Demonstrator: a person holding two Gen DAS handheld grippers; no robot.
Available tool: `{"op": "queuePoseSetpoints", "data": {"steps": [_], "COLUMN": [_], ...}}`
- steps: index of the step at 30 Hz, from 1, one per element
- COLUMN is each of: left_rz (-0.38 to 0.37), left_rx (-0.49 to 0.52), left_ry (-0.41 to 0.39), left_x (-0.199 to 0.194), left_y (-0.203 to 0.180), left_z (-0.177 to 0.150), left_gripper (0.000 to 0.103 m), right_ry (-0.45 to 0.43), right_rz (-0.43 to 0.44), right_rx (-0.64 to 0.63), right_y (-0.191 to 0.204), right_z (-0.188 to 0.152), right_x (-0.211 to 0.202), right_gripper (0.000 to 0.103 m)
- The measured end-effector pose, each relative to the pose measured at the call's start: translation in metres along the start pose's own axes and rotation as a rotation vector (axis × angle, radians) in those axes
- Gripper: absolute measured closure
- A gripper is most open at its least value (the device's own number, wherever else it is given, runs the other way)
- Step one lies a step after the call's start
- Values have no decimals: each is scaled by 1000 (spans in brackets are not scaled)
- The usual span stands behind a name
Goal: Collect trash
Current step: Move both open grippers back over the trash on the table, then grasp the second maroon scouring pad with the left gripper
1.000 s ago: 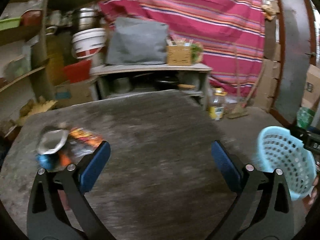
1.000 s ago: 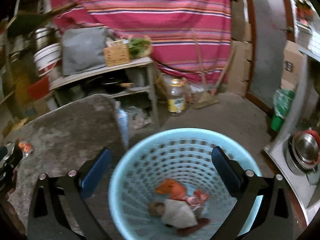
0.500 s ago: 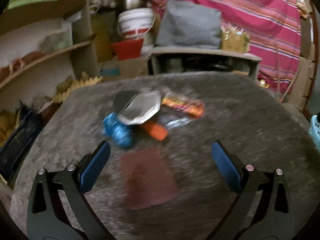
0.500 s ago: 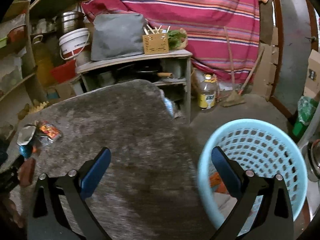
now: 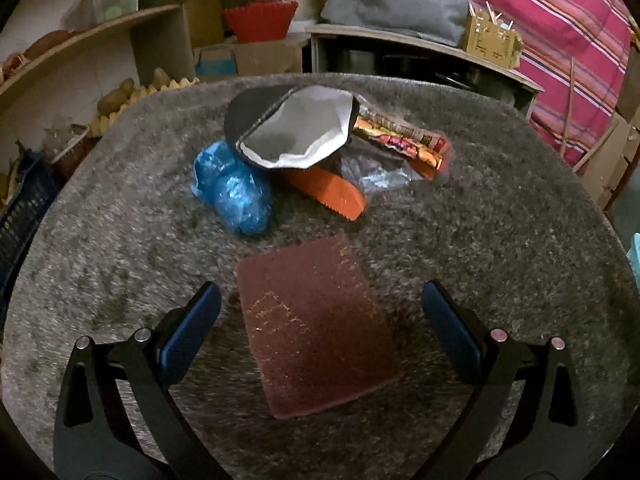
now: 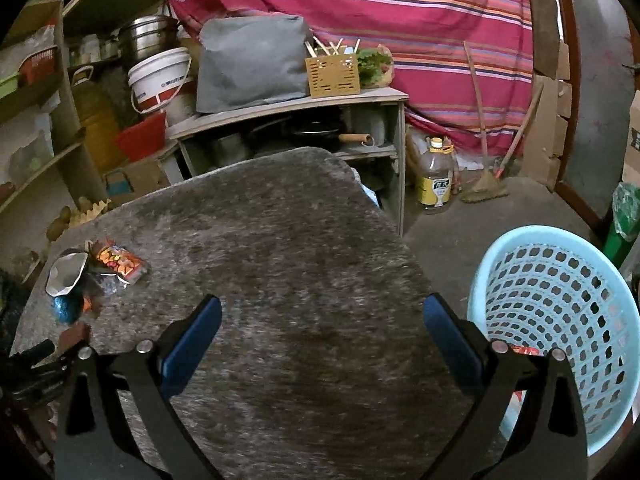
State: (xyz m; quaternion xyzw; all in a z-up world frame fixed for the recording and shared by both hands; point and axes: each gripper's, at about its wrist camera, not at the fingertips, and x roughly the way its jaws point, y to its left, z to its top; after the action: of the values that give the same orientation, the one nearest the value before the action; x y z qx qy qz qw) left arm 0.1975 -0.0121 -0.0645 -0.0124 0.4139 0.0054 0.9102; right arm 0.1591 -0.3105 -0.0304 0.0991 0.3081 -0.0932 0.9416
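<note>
A cluttered storeroom with a pink striped cloth (image 6: pixel 400 20) hung across the back wall, wooden shelves on the left and a low shelf unit (image 6: pixel 288 120) carrying a grey bag (image 6: pixel 252 68) and a white bucket (image 6: pixel 160 80). In front of it stands a round worktop (image 5: pixel 500 240) covered in grey fuzzy fabric. The left gripper (image 5: pixel 320 328) hovers over the worktop with its blue pads wide apart, holding nothing; a flat brown rectangular pad (image 5: pixel 316 328) lies on the fabric between them. Just beyond it the trash sits in a loose pile: a crumpled blue wrapper (image 5: pixel 236 188), an orange wrapper (image 5: pixel 328 190), a silver-lined opened bag (image 5: pixel 300 130) on top, and a colourful snack packet (image 5: pixel 400 140) to the right. The right gripper (image 6: pixel 320 340) is also spread open and empty above the worktop's near edge. A light blue perforated basket (image 6: pixel 560 300) stands on the floor just beside the worktop, on the right
</note>
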Motion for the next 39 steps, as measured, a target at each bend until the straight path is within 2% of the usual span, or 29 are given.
{"op": "queuePoseSetpoints", "data": {"steps": [1,3,6,14,19,23,29,36,39], "left_rz": [-7,-11,-9,-46,-21,-2,54,86,106], "left_rx": [-2,-6,-23,40,120,74,24,-21,-46], "left_ry": [9,32,40,28,-121,-225,-331,-374,-366], "left_x": [2,6,7,-8,-48,-73,-90,-86,-80], "left_y": [0,1,6,10,18,50,93,130,144], "left_z": [0,-1,0,-3,0,13,34,48,51], "left_gripper": [11,26,35,36,36,36,36,36,36], "right_ry": [2,11,29,44,42,43,3,-30,-36], "right_rz": [-4,-14,-31,-43,-20,-5,1,22,84], "right_rx": [-10,-32,-63,-123,-119,-131,-203,-261,-271], "right_y": [3,9,21,50,66,80,108,142,160], "right_z": [0,-1,-3,-9,-10,-12,-16,-7,6], "right_x": [1,3,9,15,16,16,5,-6,-8], "right_gripper": [5,5,5,5,5,5,5,5,5]}}
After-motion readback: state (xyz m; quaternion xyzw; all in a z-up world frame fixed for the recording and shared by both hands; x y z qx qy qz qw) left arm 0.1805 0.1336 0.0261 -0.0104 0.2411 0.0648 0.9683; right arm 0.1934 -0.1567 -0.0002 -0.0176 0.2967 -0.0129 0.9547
